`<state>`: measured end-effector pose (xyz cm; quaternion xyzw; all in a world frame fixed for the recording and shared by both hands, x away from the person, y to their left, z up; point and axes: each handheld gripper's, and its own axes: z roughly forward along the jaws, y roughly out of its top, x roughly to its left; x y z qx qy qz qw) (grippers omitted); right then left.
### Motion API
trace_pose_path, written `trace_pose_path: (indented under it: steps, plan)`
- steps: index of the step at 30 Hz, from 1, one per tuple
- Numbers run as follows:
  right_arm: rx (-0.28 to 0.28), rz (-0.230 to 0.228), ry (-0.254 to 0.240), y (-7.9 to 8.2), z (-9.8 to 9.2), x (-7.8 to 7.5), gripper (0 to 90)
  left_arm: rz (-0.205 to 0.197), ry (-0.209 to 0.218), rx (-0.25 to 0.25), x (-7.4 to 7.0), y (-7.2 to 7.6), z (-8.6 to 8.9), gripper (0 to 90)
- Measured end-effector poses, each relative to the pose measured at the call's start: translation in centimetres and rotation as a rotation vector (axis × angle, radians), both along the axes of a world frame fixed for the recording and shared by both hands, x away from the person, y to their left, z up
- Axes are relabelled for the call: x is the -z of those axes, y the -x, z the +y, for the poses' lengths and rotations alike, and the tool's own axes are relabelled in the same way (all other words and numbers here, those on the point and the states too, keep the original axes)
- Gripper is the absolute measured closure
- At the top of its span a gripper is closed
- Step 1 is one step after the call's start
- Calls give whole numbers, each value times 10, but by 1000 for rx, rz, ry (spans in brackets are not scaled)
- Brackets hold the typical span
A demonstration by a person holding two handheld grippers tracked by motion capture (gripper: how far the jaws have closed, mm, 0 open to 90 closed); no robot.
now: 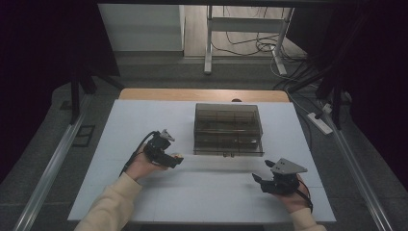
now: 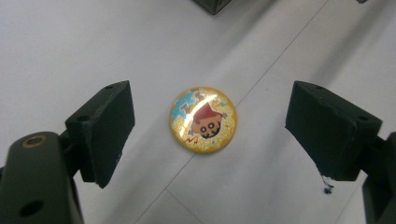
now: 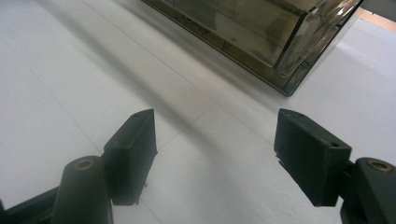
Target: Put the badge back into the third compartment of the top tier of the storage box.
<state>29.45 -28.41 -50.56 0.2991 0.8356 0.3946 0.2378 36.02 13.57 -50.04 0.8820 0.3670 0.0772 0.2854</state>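
Badge (image 2: 203,120), round, domed, glossy gold w/ a cartoon figure in a red hat and blue patches, lies flat on the white tabletop (image 1: 144,115). In the left gripper view it sits between the 2 black jaws, closer to the left-hand one, touching neither. Left gripper (image 2: 210,135) is released, jaws spread wide w/ clear gaps either side of the badge. From the high view the left gripper (image 1: 176,160) is tilted toward the right, held in the person's left hand (image 1: 139,166), cream sleeve (image 1: 108,207) coming in from the bottom edge; a small pale spot at its jaw tips is prob. the badge, too small to be sure.

Smoky see-through plastic drawer box (image 1: 228,129) stands near the tabletop's middle, toward the far side, just beyond and right of the left gripper. It has inner dividers, and small knobs show on its near face. Contents can't be made out.

Right gripper (image 1: 262,177) is near the front right of the tabletop, grey 3-cornered plate on top, held in the right hand (image 1: 293,195), well apart from the left one. In the right gripper view its jaws are also spread, nothing between them but bare tabletop, gripper (image 3: 215,140) released. Box corner (image 3: 289,60) shows ahead, apart from the jaws.

Beyond the tabletop: a wooden edge strip (image 1: 202,95), floor w/ cables (image 1: 250,45).
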Motion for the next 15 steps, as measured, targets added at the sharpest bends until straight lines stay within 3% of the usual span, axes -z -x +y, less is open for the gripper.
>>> trace_pose_path:
  steps: [15]
  plan:
    - [-4, 0, 19, 0, 2, 1, 297, 38, -50, 4, 13, -11, -7, 177]
